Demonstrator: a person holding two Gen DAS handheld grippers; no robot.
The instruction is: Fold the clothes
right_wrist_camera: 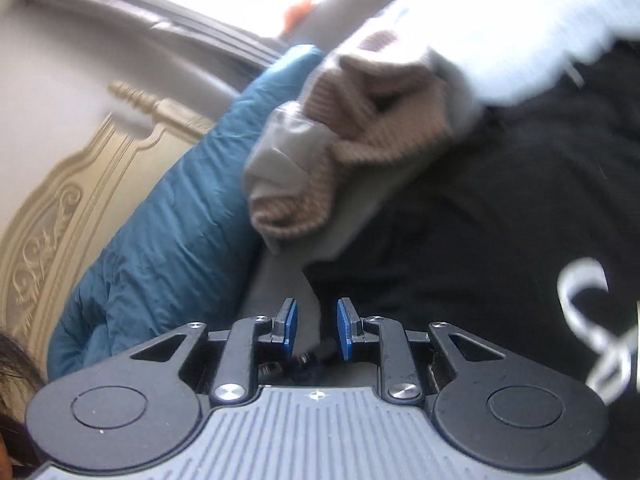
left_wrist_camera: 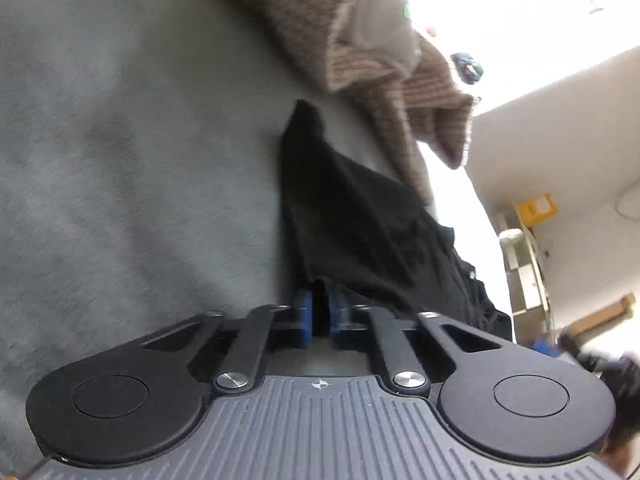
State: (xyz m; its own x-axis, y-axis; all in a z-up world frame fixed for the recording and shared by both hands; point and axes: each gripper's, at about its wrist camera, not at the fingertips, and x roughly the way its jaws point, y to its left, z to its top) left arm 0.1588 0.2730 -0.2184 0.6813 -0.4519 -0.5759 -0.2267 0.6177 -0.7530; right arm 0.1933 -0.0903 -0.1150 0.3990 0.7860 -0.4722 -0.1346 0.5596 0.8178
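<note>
In the left wrist view a black garment (left_wrist_camera: 352,216) runs from the grey bed cover (left_wrist_camera: 120,140) down into my left gripper (left_wrist_camera: 320,312), whose blue pads are shut on a fold of it. A brown knitted sweater (left_wrist_camera: 360,40) lies crumpled beyond it. In the right wrist view my right gripper (right_wrist_camera: 317,326) stands open, its blue pads (right_wrist_camera: 346,328) apart with only grey cover showing between them. Just right of it spreads the black garment (right_wrist_camera: 500,240), which bears a white print. The brown sweater (right_wrist_camera: 360,128) is bunched ahead with a pale grey piece (right_wrist_camera: 284,160).
A blue quilt (right_wrist_camera: 172,220) lies to the left against a carved cream headboard (right_wrist_camera: 52,208). A white cloth (right_wrist_camera: 500,32) sits at the top right. A yellow box (left_wrist_camera: 536,208) and shelves stand by the far wall. Dark hair (right_wrist_camera: 16,368) shows at the lower left.
</note>
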